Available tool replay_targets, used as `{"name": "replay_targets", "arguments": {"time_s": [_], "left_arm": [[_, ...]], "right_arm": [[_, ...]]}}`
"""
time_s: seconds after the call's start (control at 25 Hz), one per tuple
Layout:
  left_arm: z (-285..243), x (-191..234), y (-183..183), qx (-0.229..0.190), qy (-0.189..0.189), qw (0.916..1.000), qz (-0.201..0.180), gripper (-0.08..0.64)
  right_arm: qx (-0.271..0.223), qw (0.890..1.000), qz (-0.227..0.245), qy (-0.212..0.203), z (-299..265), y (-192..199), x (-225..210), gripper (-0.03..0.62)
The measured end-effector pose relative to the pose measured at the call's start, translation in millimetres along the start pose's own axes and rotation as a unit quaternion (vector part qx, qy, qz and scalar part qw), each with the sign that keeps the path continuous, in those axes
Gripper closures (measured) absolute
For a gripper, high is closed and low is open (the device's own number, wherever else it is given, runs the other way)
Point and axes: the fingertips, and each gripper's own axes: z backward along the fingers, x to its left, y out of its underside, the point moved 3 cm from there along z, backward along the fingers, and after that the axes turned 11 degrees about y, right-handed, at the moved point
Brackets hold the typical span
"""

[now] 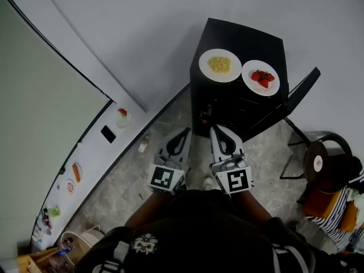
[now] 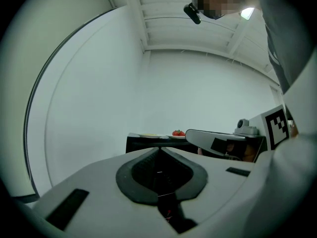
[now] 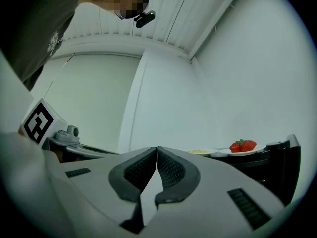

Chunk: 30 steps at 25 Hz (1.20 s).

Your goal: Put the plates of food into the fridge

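Noodle plate (image 1: 219, 65) and strawberry plate (image 1: 260, 77) sat on the black cabinet (image 1: 267, 41). The left hand-held gripper (image 1: 186, 131) and right hand-held gripper (image 1: 214, 129) were both closed and empty, and would likely need opening first.

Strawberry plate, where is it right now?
The strawberry plate sits upper right in the head view, on top of the black cabinet, just right of the noodle plate.
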Motion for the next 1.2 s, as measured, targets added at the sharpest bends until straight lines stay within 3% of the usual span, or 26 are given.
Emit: {"name": "replay_targets", "arguments": {"time_s": [0.28, 0.52, 0.64, 0.84, 1.08, 1.2], "left_arm": [[-27, 13, 3, 0.0, 0.075, 0.9971, 0.011, 0.532], [-45, 31, 5, 0.016, 0.14, 0.9899, 0.015, 0.532], [-56, 37, 2, 0.004, 0.169, 0.9856, 0.013, 0.533], [-75, 37, 4, 0.01, 0.187, 0.9822, -0.002, 0.533], [-94, 18, 3, -0.002, 0.196, 0.9803, -0.022, 0.532], [-102, 11, 3, -0.003, 0.196, 0.9805, -0.014, 0.532]], "right_arm": [[0.015, 0.998, 0.023, 0.065, -10, 9, -10, 0.568], [0.028, 0.99, 0.045, 0.129, -14, 16, -17, 0.568], [0.033, 0.986, 0.061, 0.155, -15, 15, -21, 0.568], [0.033, 0.982, 0.082, 0.17, -17, 10, -33, 0.568], [0.037, 0.981, 0.067, 0.178, -14, 13, -57, 0.568], [0.031, 0.982, 0.077, 0.171, -17, 10, -65, 0.568]]}}
